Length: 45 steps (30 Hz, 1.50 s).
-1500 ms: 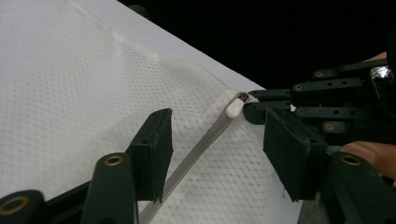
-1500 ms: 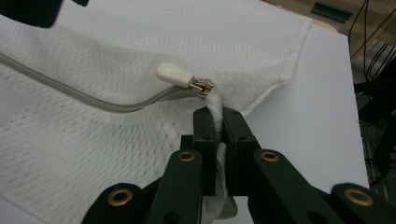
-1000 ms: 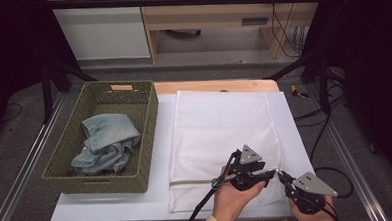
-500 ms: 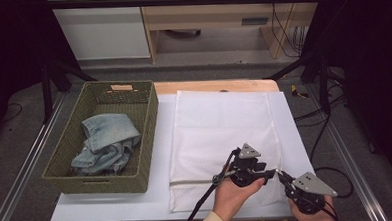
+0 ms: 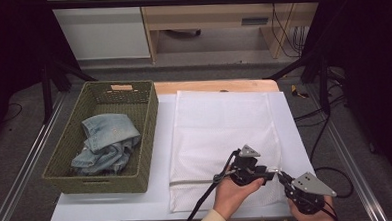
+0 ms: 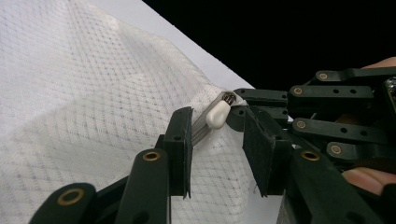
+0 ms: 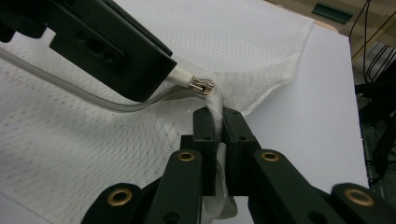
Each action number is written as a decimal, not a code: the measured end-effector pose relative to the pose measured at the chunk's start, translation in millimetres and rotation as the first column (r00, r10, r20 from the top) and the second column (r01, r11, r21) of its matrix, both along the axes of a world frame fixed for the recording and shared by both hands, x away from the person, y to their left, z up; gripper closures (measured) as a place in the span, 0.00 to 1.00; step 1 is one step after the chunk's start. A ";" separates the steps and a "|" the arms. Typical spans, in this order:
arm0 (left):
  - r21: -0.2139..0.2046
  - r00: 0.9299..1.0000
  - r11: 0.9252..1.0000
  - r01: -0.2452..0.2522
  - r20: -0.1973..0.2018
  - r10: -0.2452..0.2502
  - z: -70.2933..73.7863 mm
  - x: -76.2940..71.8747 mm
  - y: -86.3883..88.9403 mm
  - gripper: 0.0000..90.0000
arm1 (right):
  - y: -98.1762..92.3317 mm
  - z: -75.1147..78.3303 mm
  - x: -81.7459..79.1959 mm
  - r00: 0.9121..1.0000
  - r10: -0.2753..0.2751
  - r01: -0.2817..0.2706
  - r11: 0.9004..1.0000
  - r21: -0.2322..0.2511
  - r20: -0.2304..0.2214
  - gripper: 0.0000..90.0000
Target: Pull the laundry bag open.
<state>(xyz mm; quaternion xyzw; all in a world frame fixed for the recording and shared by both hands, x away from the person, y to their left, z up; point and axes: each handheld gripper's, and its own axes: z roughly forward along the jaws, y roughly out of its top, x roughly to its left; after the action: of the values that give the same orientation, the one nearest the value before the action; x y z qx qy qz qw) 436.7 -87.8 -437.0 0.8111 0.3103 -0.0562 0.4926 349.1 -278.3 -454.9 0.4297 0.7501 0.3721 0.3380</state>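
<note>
Mesh bag, white, flat on tabletop, centre of high view, zipper pull at lower right corner. Right hand-held gripper clamped on bag corner just under the pull. Left hand-held gripper partly open, closing in around the pull, pads not yet touching. Basket with jeans at left.

The right gripper pinches the mesh bag's corner just below the zipper pull, which lies between the left gripper's fingers.
</note>
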 end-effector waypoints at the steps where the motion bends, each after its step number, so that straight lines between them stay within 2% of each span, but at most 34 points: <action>1: -0.001 1.000 1.000 0.002 -0.003 -0.002 -0.9 0.3 -0.6 0.71 | 0.1 0.0 0.0 1.000 0.001 -0.001 1.000 0.000 0.000 0.95; 4: -0.004 1.000 1.000 0.013 -0.018 -0.013 -3.2 1.8 -1.5 0.71 | 0.3 -0.1 0.1 1.000 0.002 -0.002 1.000 -0.004 0.001 0.95; 8: -0.031 0.999 0.999 0.020 -0.039 -0.021 -5.6 2.7 -3.4 0.73 | 0.5 -0.3 0.2 1.000 0.004 -0.004 1.000 -0.005 -0.001 0.95; 21: -0.060 0.998 0.998 0.002 -0.065 -0.006 -6.4 5.3 -3.4 0.83 | 1.1 -1.2 0.7 1.000 0.006 -0.006 1.000 -0.016 -0.009 0.94; 25: -0.053 0.998 0.999 0.001 -0.062 -0.004 -7.6 5.4 -4.2 0.87 | 1.0 -1.3 0.6 1.000 0.005 -0.005 1.000 -0.016 -0.010 0.94; 32: -0.067 0.998 0.998 -0.008 -0.060 0.004 -6.9 3.2 -5.9 0.92 | 0.7 -1.9 1.0 1.000 0.003 -0.003 1.000 -0.018 -0.018 0.95; 45: -0.063 0.998 0.998 -0.029 -0.056 0.025 -8.9 -0.7 -11.9 0.92 | 0.0 -2.9 1.5 0.999 -0.003 0.002 1.000 -0.019 -0.032 0.95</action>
<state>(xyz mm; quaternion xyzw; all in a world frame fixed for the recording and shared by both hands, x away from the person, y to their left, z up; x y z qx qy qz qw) 436.0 -99.7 -446.0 0.7889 0.3326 -0.0818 0.5103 350.6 -278.3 -457.8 0.4333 0.7583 0.3577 0.3307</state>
